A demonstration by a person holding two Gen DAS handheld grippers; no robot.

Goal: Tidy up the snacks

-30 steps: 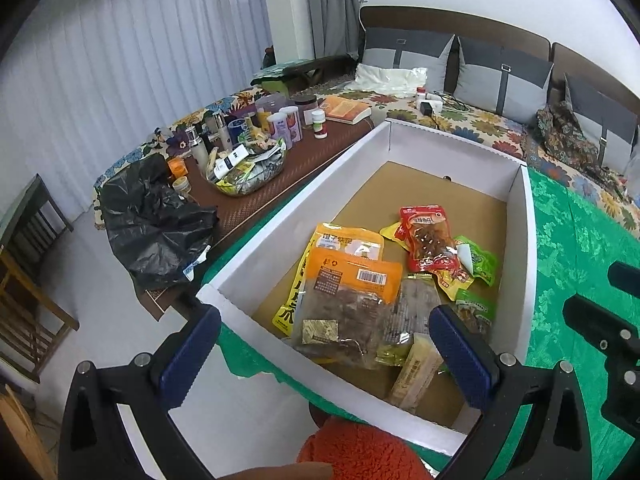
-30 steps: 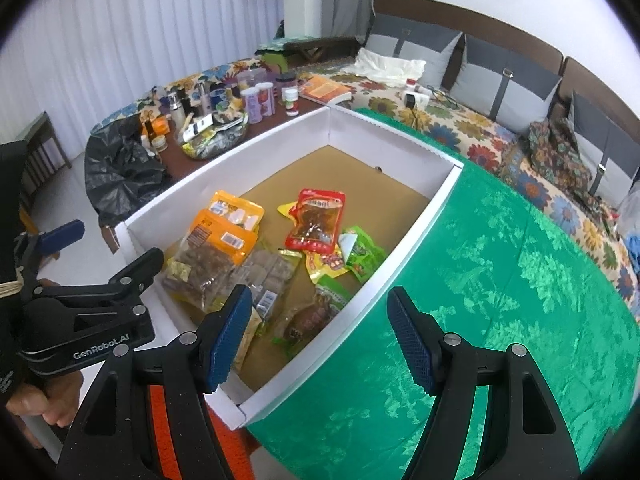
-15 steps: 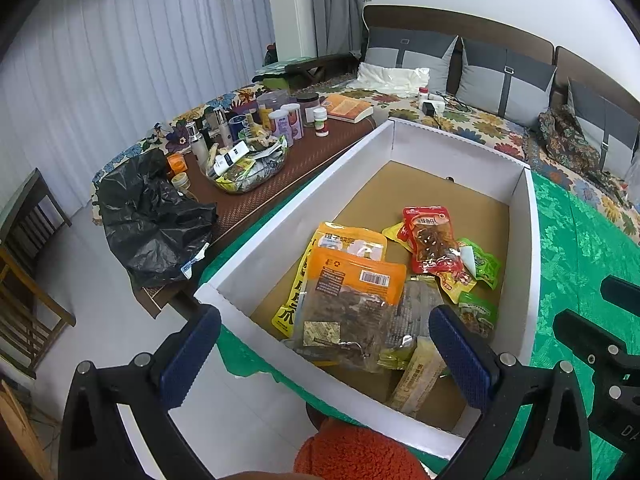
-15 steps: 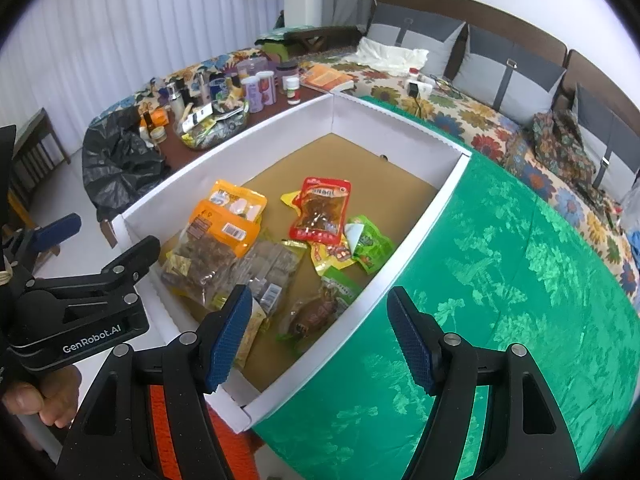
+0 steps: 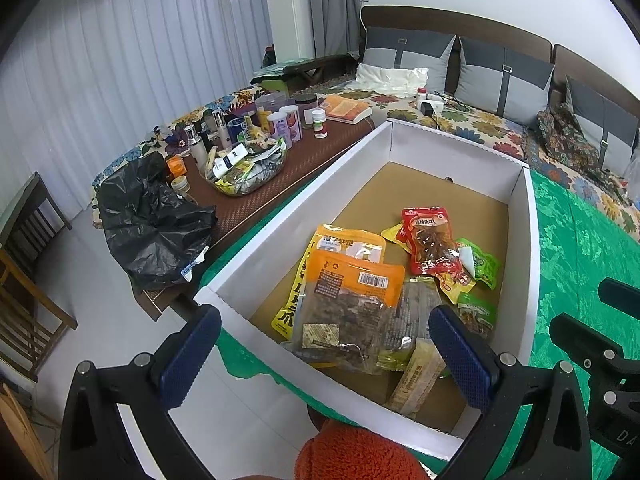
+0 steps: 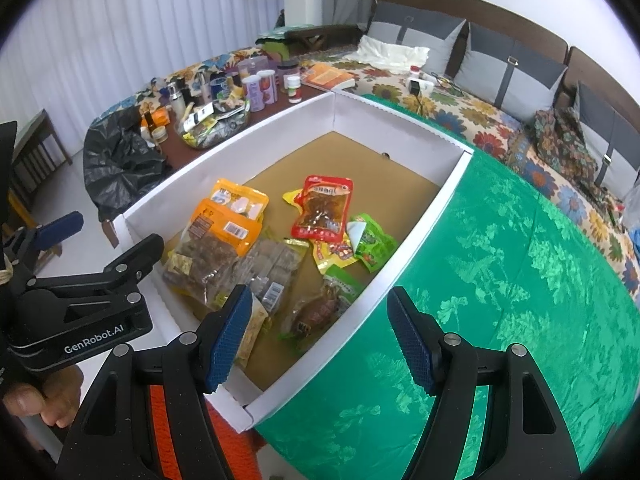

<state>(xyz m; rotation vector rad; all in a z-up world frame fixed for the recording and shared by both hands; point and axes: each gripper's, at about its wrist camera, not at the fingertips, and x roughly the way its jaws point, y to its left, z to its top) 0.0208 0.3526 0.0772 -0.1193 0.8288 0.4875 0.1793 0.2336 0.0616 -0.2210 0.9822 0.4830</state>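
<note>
A white cardboard box (image 5: pixel 280 248) (image 6: pixel 424 220) with a brown floor sits on a green tablecloth (image 6: pixel 500 280). Several snack packets lie in its near half: an orange pouch (image 5: pixel 352 288) (image 6: pixel 220 236), a red packet (image 5: pixel 430 240) (image 6: pixel 324 208), green packets (image 5: pixel 480 264) (image 6: pixel 372 240) and a clear bag (image 6: pixel 276 268). My left gripper (image 5: pixel 324 356) hovers open over the box's near end, nothing between its blue pads. My right gripper (image 6: pixel 320 336) hangs open above the box's right wall, also holding nothing. In the right wrist view the left gripper's body (image 6: pixel 80 312) shows at the left, gripped by a hand.
A brown side table (image 5: pixel 280 176) left of the box carries bottles, jars, a book and a clear bowl of items (image 5: pixel 248 168). A black plastic bag (image 5: pixel 152 220) slumps at its near end. A sofa with grey cushions (image 5: pixel 500 76) lines the back wall. An orange fuzzy object (image 5: pixel 352 456) is below.
</note>
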